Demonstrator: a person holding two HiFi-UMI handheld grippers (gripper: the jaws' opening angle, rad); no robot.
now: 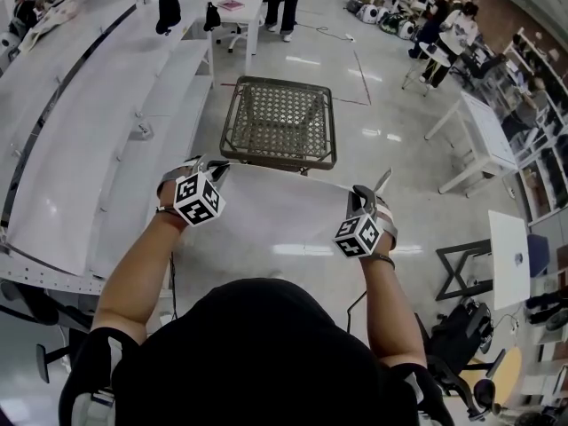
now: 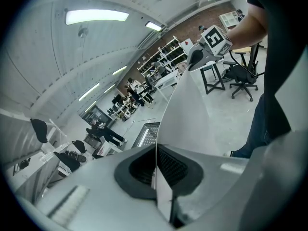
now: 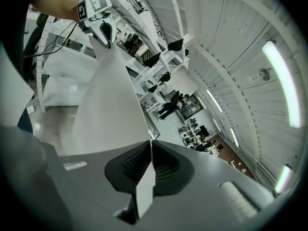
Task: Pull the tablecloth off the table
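Head view: the left gripper (image 1: 214,170) and right gripper (image 1: 363,197) each clamp their jaws on a tablecloth (image 1: 275,213) corner, stretching it between them; the table (image 1: 232,124) stands just beyond.

2 claws (image 1: 216,170) (image 1: 380,183), 1 white tablecloth (image 1: 275,211), 1 metal mesh-topped table (image 1: 232,122)

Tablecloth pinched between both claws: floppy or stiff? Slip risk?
Probably floppy: the tablecloth looks flat only because it hangs stretched between the left claw and right claw. Likely light, a thin sheet edge-on in each pinch. Smooth-looking, so it may slip.
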